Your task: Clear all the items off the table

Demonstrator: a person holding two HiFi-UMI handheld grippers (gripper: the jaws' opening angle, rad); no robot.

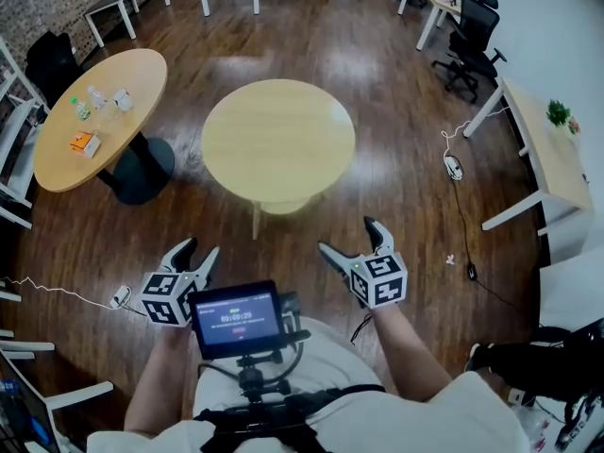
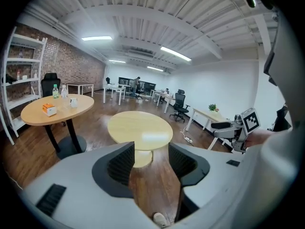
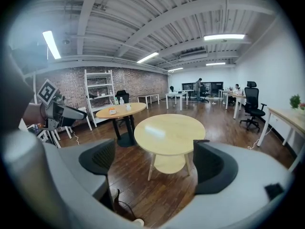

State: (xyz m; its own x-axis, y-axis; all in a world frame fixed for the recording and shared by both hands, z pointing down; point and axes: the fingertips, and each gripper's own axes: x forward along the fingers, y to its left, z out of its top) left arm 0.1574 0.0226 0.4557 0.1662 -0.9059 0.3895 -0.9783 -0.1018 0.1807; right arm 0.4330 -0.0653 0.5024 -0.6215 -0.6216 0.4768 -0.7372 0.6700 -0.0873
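Note:
Two round wooden tables stand ahead. The near table point(image 1: 278, 140) has a bare top. The far left table point(image 1: 57, 163) carries an orange box point(image 1: 85, 142), two bottles point(image 1: 96, 96) and a small white cup point(image 1: 123, 100). The left gripper view shows the box point(image 2: 49, 109) and a bottle point(image 2: 55, 91) far off. My left gripper point(image 1: 200, 251) and right gripper point(image 1: 349, 237) hover over the floor in front of the near table, both open with nothing between their jaws. The same shows in the gripper views of the left gripper point(image 2: 150, 151) and the right gripper point(image 3: 155, 159).
A small screen point(image 1: 236, 317) sits on the person's chest. Cables and a power strip point(image 1: 454, 167) lie on the wood floor at right. A white desk with a plant point(image 1: 559, 113) stands at right, office chairs point(image 1: 472, 41) beyond, and a white shelf point(image 3: 97, 97) by the brick wall.

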